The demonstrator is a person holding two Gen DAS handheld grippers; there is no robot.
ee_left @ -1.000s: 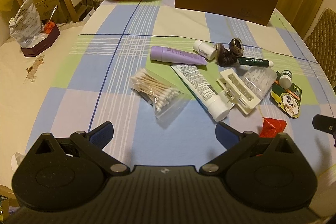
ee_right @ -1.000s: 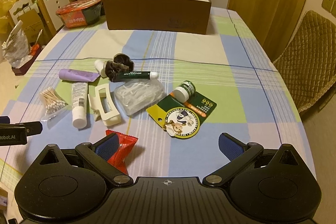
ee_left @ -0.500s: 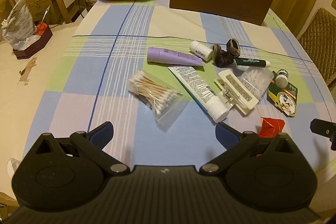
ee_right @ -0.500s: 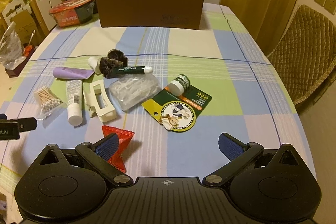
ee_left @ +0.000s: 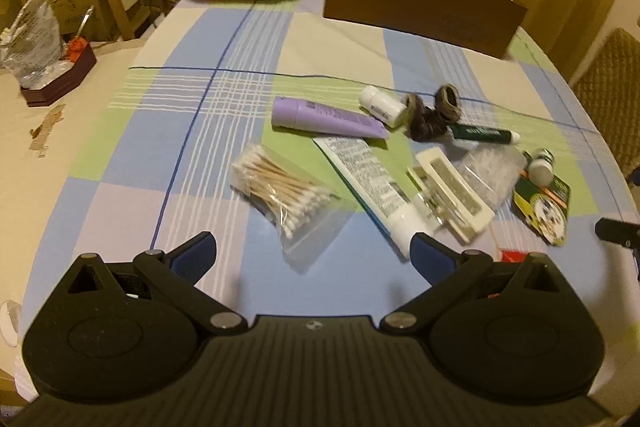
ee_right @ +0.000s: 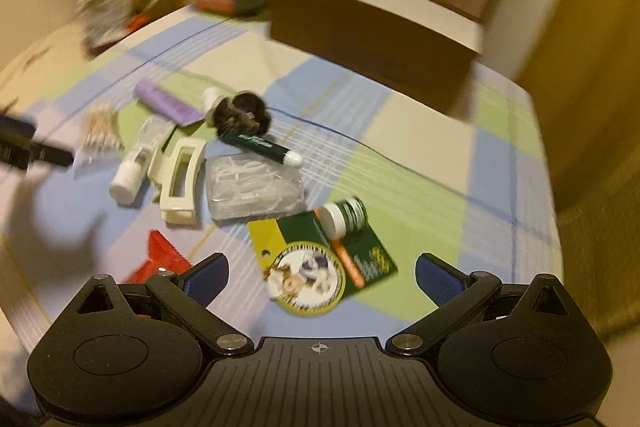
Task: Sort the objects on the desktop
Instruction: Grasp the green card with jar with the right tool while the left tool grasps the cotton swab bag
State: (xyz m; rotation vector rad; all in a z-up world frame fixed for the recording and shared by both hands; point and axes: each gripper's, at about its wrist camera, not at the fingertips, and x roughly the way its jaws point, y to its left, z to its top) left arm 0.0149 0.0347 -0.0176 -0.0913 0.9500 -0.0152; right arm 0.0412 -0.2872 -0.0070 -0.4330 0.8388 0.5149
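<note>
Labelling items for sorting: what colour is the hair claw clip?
Cream-white hair claw clip; clearest in the left wrist view.

Left wrist camera sits low over the near table edge, facing the box [ee_left: 420,7] at 1 o'clock. Right camera, blurred, faces 12. Both share the clutter, hair clip [ee_left: 452,195] [ee_right: 178,183] included.

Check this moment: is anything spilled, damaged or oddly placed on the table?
Nothing is spilled or visibly damaged. The toiletries lie in a loose unsorted heap, the dark scrunchie draped over the green lip balm stick. The brown box stands apart.
</note>
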